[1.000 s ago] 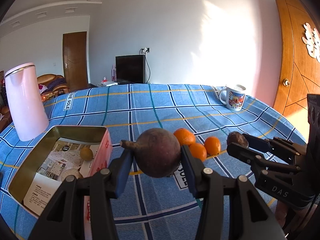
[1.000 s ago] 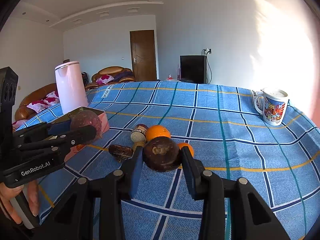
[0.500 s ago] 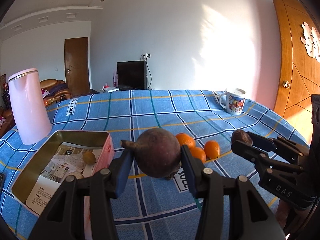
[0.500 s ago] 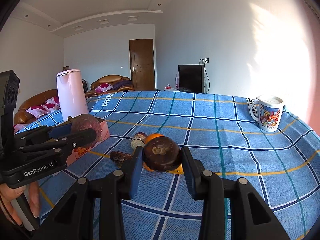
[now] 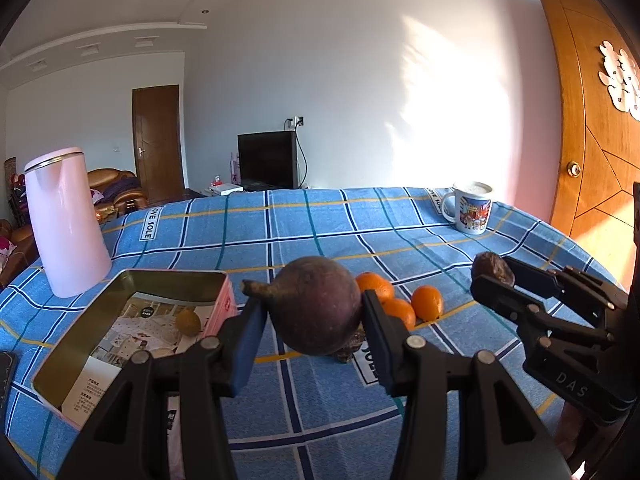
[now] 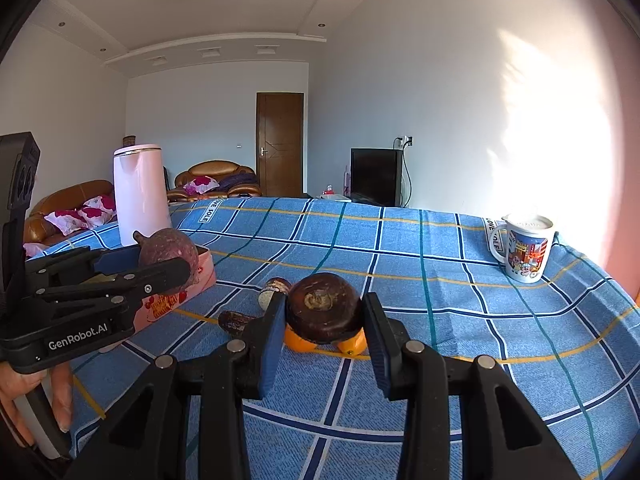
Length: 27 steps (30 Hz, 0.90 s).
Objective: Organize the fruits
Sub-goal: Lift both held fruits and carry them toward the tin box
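My left gripper is shut on a round purple fruit with a stem and holds it above the blue checked tablecloth, to the right of an open tin box. It also shows in the right wrist view. My right gripper is shut on a dark brown round fruit, seen in the left wrist view too. Three oranges lie on the cloth between the grippers. A small yellow-green fruit lies in the box.
A pink kettle stands behind the box at the left. A printed mug stands at the far right. Two small brown fruits lie on the cloth by the oranges. A phone edge shows at the left.
Both grippers have risen a little with their fruits still held; the table sits lower in both views. The fruits on the cloth have not moved.
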Tool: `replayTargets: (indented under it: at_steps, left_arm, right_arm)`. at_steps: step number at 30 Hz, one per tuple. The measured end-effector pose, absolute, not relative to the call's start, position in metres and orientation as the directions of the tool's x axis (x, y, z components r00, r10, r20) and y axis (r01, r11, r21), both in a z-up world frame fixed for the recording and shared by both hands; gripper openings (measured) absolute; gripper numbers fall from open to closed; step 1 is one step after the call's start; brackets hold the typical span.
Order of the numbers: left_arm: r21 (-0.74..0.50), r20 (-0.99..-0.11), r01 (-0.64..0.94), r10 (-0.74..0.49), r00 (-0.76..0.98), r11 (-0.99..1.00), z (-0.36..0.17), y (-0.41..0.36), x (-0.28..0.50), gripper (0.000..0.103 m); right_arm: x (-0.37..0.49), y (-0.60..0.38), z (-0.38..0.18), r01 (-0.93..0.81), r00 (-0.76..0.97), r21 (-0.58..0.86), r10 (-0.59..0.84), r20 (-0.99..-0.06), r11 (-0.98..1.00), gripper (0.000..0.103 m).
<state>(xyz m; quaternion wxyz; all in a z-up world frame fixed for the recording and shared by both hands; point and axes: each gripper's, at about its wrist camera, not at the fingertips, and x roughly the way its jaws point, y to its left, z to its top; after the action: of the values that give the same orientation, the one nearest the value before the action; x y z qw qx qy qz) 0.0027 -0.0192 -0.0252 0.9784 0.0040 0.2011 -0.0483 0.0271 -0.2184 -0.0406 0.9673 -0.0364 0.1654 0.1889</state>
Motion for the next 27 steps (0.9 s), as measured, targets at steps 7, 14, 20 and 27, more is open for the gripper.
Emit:
replayTargets:
  at_steps: [7,14,20,27]
  left_arm:
    - [-0.019,-0.391,0.076,-0.077,0.917,0.997,-0.023,-0.010,0.000,0.050]
    - [-0.027,-0.389,0.035,-0.043,0.920,0.999,-0.021,0.009,-0.002,0.050]
    - [-0.049,-0.399,-0.032,0.010,0.917,0.998,-0.020,0.043,-0.002,0.050]
    - [-0.060,-0.438,-0.142,0.102,0.893,0.988,-0.022,0.098,0.001,0.050]
  right_arm:
    - [0.025,-0.210,-0.032,-0.394,0.873,-0.030,0.364,-0.326,0.919,0.040]
    - [0.030,-0.193,-0.018,-0.440,0.854,-0.047,0.401,-0.330,0.897,0.040]
    - [0.036,-0.163,0.002,-0.520,0.813,-0.056,0.474,-0.338,0.852,0.040]
    - [0.051,-0.118,0.008,-0.597,0.758,-0.064,0.536,-0.371,0.800,0.040]
